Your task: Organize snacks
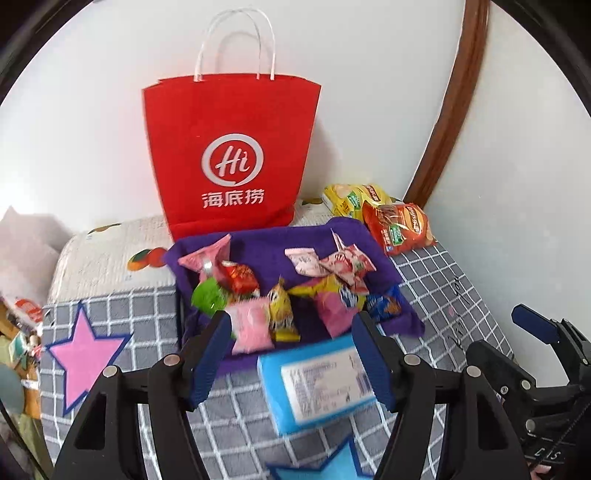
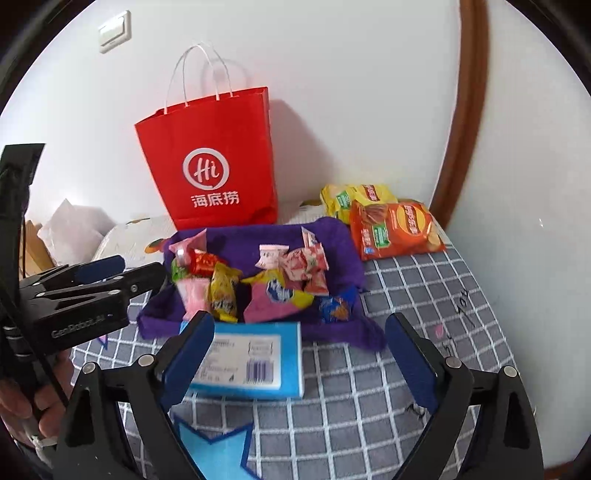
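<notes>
Both grippers, left (image 1: 291, 354) and right (image 2: 299, 358), stand open and empty over the blue box (image 2: 255, 360) on the checked cloth (image 2: 388, 387), red bag (image 2: 214, 162) at its far edge, small snacks (image 2: 258, 280) heaped on the purple cloth (image 2: 332, 236), chip bags (image 2: 391, 225) in the far right corner; sorting seems barely begun.

A plain white wall (image 2: 369, 110) stands behind the scene, evenly lit, with a white rectangular wall switch (image 2: 115, 31) high on its left. A curved brown wooden frame (image 2: 469, 110) runs down the right side. Below lies a grey quilted cover with a white grid pattern (image 2: 406, 314), sewn with a pink star (image 1: 83, 354).
</notes>
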`<state>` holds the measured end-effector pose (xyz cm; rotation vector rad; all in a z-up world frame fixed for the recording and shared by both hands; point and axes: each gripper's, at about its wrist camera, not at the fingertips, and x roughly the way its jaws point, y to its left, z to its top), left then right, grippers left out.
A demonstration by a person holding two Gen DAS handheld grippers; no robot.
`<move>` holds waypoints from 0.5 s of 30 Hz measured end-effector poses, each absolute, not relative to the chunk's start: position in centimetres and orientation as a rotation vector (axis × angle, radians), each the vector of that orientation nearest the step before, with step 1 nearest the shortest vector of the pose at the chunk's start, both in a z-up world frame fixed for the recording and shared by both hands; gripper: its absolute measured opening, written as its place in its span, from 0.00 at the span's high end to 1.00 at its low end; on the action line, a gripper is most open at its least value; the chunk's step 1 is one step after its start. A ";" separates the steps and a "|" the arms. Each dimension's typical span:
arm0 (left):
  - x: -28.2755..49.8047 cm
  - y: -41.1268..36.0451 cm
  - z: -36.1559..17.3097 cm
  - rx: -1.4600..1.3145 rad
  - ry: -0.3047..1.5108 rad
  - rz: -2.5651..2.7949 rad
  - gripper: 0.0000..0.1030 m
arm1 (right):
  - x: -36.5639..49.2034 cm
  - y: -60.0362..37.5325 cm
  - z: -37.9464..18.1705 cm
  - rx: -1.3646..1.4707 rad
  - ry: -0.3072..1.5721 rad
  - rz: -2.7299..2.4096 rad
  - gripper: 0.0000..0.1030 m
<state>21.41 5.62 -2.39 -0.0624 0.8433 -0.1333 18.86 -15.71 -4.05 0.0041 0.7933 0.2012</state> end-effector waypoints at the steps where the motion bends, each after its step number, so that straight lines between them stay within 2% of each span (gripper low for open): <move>1: 20.5 5.8 -2.3 -0.061 0.838 -0.126 0.33 | 18.2 -15.8 -4.1 0.013 0.792 0.205 0.08; 5: 17.1 6.5 -2.1 -0.078 0.815 -0.091 0.27 | 15.4 -16.2 -4.3 0.011 0.771 0.165 0.05; 8: 14.7 6.2 -2.1 -0.065 0.807 -0.082 0.19 | 13.4 -16.9 -4.7 0.013 0.777 0.134 0.05; 13: 10.8 4.6 -2.4 -0.021 0.795 -0.067 0.18 | 10.3 -17.6 -5.1 0.033 0.788 0.150 0.05; 15: 9.3 4.3 -2.3 -0.018 0.778 -0.055 0.10 | 8.7 -17.8 -5.0 0.016 0.777 0.154 0.05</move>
